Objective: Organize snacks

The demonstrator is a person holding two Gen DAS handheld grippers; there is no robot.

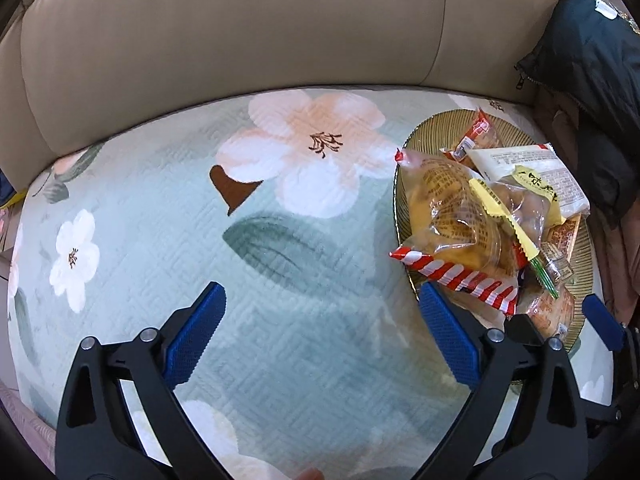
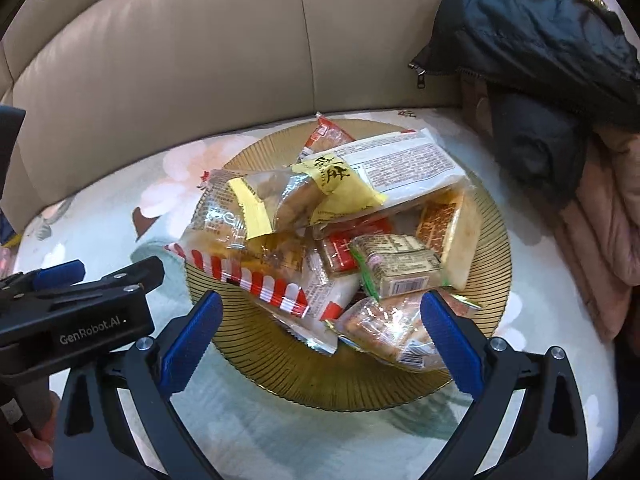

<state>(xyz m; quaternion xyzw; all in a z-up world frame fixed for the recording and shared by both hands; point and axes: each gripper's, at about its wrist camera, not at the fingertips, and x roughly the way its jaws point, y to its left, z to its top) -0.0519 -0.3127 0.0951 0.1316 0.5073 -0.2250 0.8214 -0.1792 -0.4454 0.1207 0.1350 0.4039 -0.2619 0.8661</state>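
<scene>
A gold ribbed plate (image 2: 320, 384) sits on the floral sofa cover (image 2: 120, 208), piled with wrapped snacks. On the pile are a clear bag with a red-and-white striped edge (image 2: 256, 280), a yellow-labelled bag (image 2: 332, 184), a white packet (image 2: 404, 164) and a green-edged packet (image 2: 400, 268). My right gripper (image 2: 322, 340) is open just above the plate's near rim, holding nothing. My left gripper (image 1: 322, 336) is open over bare cover, left of the plate (image 1: 420, 136), with the striped bag (image 1: 460, 276) beside its right finger. It also shows at the left of the right wrist view (image 2: 120, 268).
A beige sofa back (image 1: 240, 32) rises behind the seat. A black jacket (image 2: 540, 40) and a pink quilted garment (image 2: 600, 220) lie against the plate's right side. Open floral cover (image 1: 280, 240) stretches left of the plate. A blue pad (image 1: 602, 322) of the right gripper shows at the far right.
</scene>
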